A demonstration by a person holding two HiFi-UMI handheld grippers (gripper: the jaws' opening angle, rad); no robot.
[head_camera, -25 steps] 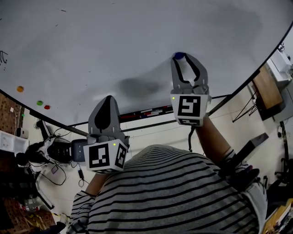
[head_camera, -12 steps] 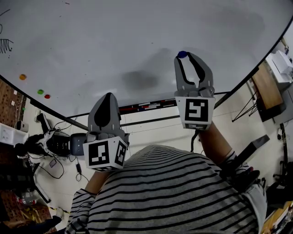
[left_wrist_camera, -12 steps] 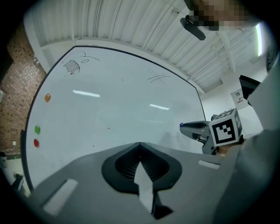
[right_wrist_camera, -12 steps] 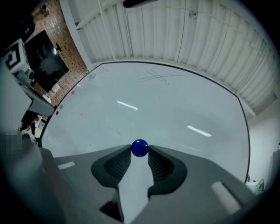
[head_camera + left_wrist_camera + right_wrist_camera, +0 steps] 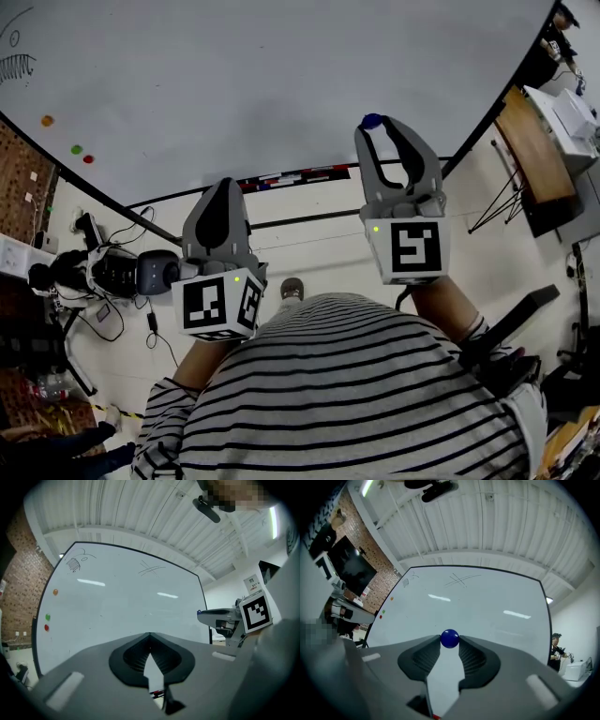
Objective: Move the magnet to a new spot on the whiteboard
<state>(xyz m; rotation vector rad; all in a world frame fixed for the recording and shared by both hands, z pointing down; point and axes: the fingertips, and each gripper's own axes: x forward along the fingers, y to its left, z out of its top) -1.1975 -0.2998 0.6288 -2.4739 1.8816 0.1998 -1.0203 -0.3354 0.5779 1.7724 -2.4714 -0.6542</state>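
At the foot of a wall-mounted whiteboard [image 5: 281, 75], a person in a striped shirt carries the task's blue magnet [image 5: 449, 638] pinched between the very tips of the right gripper [image 5: 380, 122]. The ball is off the board and in the air before its lower right part, with the board well beyond the jaws in the right gripper view. The left gripper [image 5: 223, 183] rides level beside it, its jaws closed tip to tip on nothing. The hold looks slim: a round, smooth ball caught only at the ends of the pads could squirt out sideways if the squeeze shifts or the gripper is jolted, and it would then drop to the floor near the person's feet. Brought in at a slant, the magnet might also jump to the steel ahead of the chosen spot, or be let go short of the surface and fall. An orange magnet [image 5: 47, 120], a green one [image 5: 76, 149] and a red one [image 5: 88, 158] cling at the board's far left, well clear of any likely landing place. As for holders, the marker ledge [image 5: 323, 172] under the board carries several markers [image 5: 281, 178], their number too small to count; pale boxes [image 5: 562, 112] on a bench at the far right keep their contents out of sight.
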